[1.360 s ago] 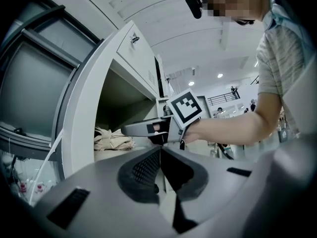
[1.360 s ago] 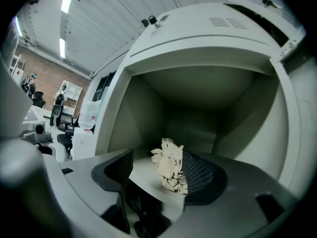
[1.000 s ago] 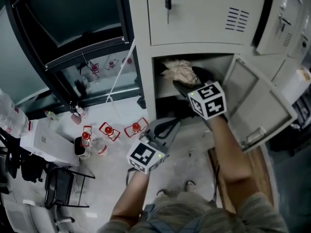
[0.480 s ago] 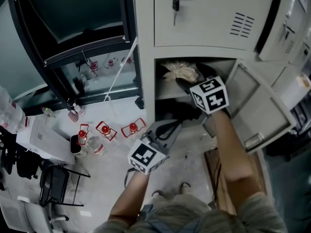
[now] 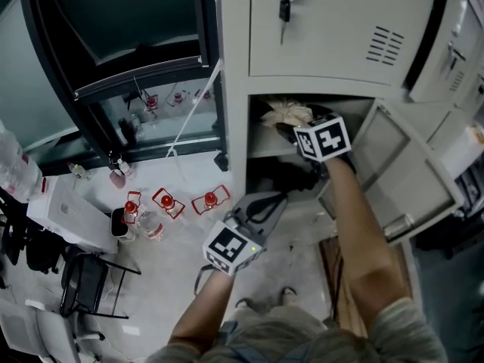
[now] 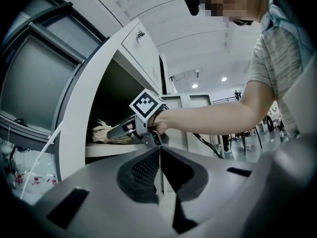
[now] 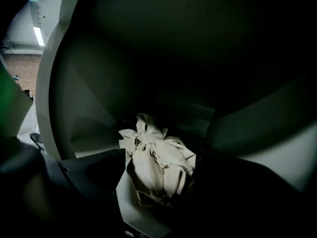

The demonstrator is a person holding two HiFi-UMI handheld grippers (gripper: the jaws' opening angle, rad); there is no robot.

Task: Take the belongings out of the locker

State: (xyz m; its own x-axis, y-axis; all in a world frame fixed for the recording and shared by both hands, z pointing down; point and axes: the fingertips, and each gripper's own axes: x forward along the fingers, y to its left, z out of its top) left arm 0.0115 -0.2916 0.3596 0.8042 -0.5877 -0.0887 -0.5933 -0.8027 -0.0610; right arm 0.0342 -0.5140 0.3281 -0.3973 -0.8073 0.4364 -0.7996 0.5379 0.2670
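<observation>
- Locker (image 5: 325,44) compartment stands open in the upper centre of the head view. Its door (image 5: 408,165) is swung out to the right, leaving the inside free to reach.
- Crumpled pale cloth (image 5: 286,113), the belonging to be taken out, lies on the shelf (image 6: 116,148) inside the compartment and is not yet lifted.
- Right gripper (image 5: 287,130) reaches into the compartment, tilted a little downward at the cloth. Its fingers (image 7: 91,180) have just been opening and stand wide, with the cloth bunched in the gap between them and none of it visibly pinched. The wide spread probably serves to take in the whole bundle.
- Left gripper (image 5: 272,203) hangs at lower centre, outside the locker. Its fingers (image 6: 143,167) are pressed together on nothing, likely held clear of the working hand.
- Closing on the cloth looks like the step in hand. Soft fabric may slip or trail on the shelf edge.
</observation>
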